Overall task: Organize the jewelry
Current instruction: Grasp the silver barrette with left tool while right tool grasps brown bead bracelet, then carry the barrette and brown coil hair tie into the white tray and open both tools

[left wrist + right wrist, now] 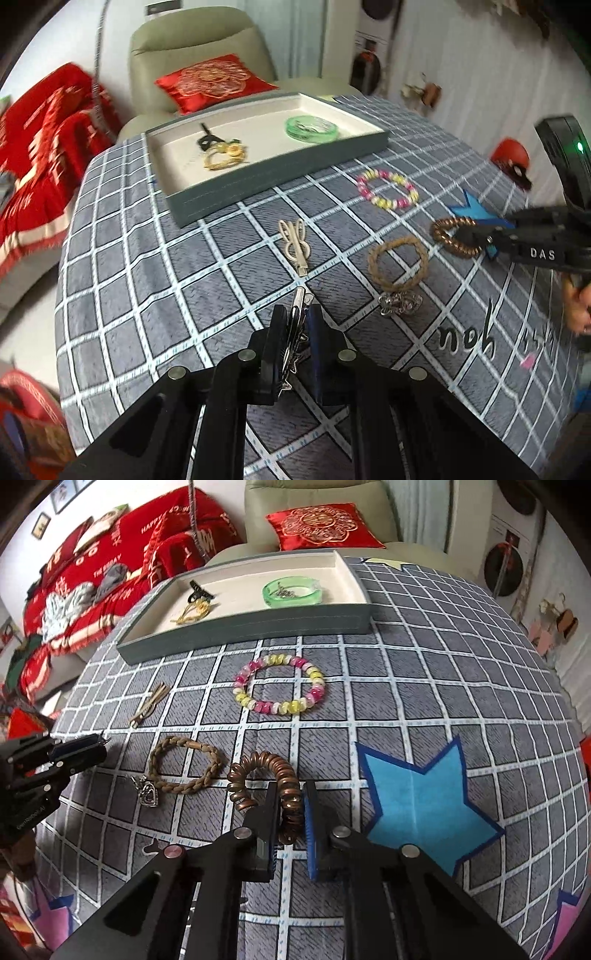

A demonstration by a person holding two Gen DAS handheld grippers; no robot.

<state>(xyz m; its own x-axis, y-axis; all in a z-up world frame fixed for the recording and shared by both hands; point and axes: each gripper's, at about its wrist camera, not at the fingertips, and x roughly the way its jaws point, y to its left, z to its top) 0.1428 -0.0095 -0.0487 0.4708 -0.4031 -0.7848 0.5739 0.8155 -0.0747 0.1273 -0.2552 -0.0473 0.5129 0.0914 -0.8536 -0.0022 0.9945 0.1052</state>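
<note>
My left gripper is shut on a silver hair clip above the checked cloth; it also shows at the left of the right wrist view. My right gripper is shut on a copper spiral hair tie, also seen in the left wrist view. On the cloth lie a pink-and-yellow bead bracelet, a braided tan bracelet, a silver heart pendant and a cream clip. The grey tray holds a green bangle, a yellow cord and a black clip.
A blue star patch lies on the cloth to the right of my right gripper. Behind the table stand a beige armchair with a red cushion and a sofa with a red blanket.
</note>
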